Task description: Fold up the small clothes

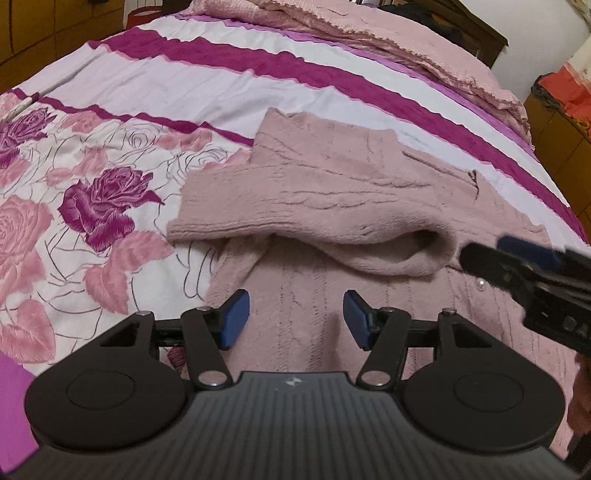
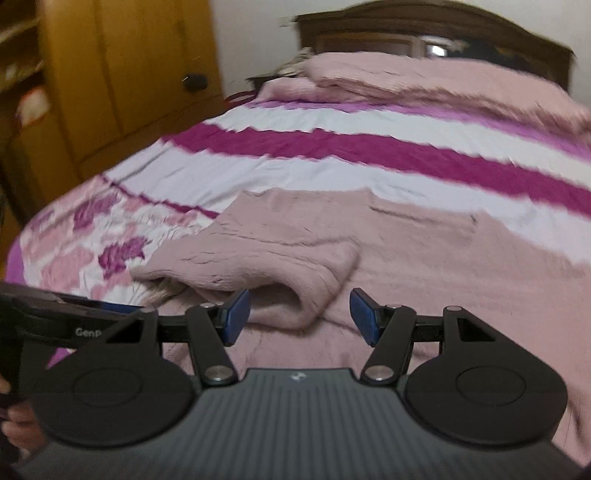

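A pink knitted sweater (image 1: 317, 199) lies on the bed, with one sleeve folded across its body. It also shows in the right wrist view (image 2: 295, 251), blurred. My left gripper (image 1: 295, 317) is open and empty, just above the sweater's lower body. My right gripper (image 2: 299, 314) is open and empty, over the folded sleeve's cuff (image 2: 288, 306). The right gripper also shows at the right edge of the left wrist view (image 1: 476, 258). The left gripper's fingers show at the left edge of the right wrist view (image 2: 74, 306).
The bed has a floral and magenta-striped cover (image 1: 110, 155). A folded pink blanket (image 1: 388, 40) lies at the head end by a dark headboard (image 2: 406, 22). A wooden wardrobe (image 2: 110, 74) stands to the left of the bed.
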Motion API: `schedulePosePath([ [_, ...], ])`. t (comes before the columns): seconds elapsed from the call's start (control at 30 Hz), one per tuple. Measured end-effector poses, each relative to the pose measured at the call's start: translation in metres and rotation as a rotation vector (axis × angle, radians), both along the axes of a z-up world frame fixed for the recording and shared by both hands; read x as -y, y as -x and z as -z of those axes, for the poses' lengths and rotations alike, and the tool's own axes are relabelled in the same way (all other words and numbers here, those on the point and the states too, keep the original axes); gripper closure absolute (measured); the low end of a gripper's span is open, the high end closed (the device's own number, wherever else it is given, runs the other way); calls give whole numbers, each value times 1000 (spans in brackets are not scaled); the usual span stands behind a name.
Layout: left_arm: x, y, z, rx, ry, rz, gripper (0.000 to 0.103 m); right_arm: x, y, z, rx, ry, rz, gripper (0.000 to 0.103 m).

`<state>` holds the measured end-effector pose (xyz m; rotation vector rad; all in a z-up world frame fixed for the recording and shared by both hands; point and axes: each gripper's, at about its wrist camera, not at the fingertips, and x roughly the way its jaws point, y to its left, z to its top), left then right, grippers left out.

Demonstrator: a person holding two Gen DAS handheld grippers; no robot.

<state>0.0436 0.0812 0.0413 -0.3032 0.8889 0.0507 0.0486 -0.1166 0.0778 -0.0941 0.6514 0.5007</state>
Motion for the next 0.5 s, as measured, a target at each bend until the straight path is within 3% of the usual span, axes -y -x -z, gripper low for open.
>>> schedulePosePath([
  [0.2, 2, -1, 4, -9, -4, -3, 39, -28, -20, 13, -4, 121, -73, 41],
  [0.43, 5, -2, 7, -12, -15, 2, 38, -44, -32, 25, 16, 159, -85, 42],
  [0.5, 6, -2, 7, -9, -19, 5, 38, -46, -32, 27, 41, 156, -80, 76],
])
